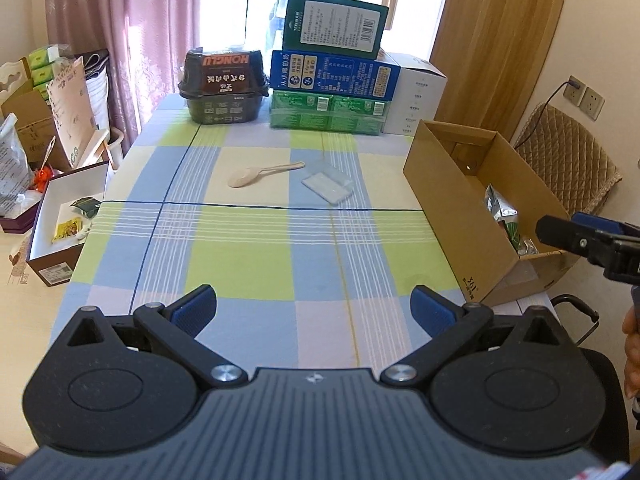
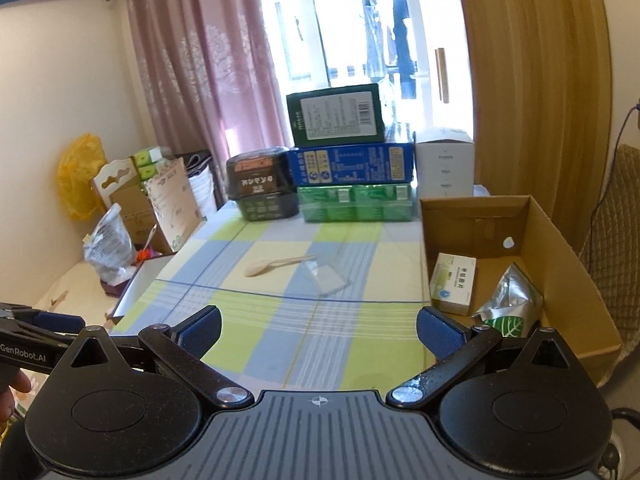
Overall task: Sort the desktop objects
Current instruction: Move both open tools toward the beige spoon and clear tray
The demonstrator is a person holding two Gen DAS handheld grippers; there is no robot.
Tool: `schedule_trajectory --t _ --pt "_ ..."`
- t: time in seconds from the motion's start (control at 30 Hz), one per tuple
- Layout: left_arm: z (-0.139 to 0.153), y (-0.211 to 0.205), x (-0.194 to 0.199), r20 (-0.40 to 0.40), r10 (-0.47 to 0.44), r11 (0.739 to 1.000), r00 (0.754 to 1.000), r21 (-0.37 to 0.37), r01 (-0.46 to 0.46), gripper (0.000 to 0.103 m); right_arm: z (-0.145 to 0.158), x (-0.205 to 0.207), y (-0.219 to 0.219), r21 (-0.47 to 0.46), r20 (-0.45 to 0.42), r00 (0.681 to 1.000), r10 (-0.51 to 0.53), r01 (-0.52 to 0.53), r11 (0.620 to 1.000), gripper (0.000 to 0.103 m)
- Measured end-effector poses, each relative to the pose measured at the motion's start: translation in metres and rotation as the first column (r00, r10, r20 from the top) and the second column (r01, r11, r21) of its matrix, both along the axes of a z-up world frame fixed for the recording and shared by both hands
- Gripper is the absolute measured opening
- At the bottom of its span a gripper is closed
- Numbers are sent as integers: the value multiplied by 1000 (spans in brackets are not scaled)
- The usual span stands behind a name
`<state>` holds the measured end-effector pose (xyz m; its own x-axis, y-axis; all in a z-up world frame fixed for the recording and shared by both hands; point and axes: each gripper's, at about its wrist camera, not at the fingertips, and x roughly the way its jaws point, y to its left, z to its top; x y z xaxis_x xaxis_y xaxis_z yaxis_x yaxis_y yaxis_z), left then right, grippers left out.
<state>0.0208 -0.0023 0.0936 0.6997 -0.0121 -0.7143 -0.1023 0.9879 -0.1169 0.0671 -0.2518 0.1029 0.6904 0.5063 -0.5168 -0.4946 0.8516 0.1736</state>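
Note:
A beige plastic spoon (image 1: pixel 262 173) and a clear flat packet (image 1: pixel 327 181) lie on the checked tablecloth (image 1: pixel 256 256) mid-table; both show in the right wrist view too, spoon (image 2: pixel 276 265), packet (image 2: pixel 326 276). A cardboard box (image 1: pixel 460 216) at the table's right edge holds a white medicine box (image 2: pixel 452 282) and a silver-green pouch (image 2: pixel 510 306). My left gripper (image 1: pixel 314 308) is open and empty above the near table. My right gripper (image 2: pixel 318 330) is open and empty, near the cardboard box (image 2: pixel 568 280).
Stacked green and blue cartons (image 1: pixel 332 76), a white carton (image 1: pixel 420 100) and a black instant-food tub (image 1: pixel 222 84) stand along the far edge. An open white-lined box (image 1: pixel 64 220) and bags sit left of the table. A padded chair (image 1: pixel 572 152) stands at right.

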Motion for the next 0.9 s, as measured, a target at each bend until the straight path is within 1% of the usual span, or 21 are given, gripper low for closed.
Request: schedule_trajectory --t 0.27,0.4,0.53,0.7,0.8,0.9 --pt "1 12 -6 15 -1 1000 1000 -2 1 101 7 -7 11 -38 30 1000 1 0 999 101" --pt "2 16 -5 23 -8 1000 1000 8 8 101 8 -8 16 -59 39 999 -2 4 998 101" --pt "0 19 -2 29 -24 999 999 26 23 101 8 -9 20 -86 62 998 -5 10 996 101" --pt "-4 25 7 31 -47 996 998 72 45 101 4 -2 30 -112 61 998 16 -10 994 101" --pt "-6 30 14 42 -66 995 997 75 63 101 -1 6 38 -123 57 998 36 -29 992 101" --pt "-8 34 21 49 -88 991 995 106 83 101 -8 16 47 -133 48 997 56 -49 990 101"
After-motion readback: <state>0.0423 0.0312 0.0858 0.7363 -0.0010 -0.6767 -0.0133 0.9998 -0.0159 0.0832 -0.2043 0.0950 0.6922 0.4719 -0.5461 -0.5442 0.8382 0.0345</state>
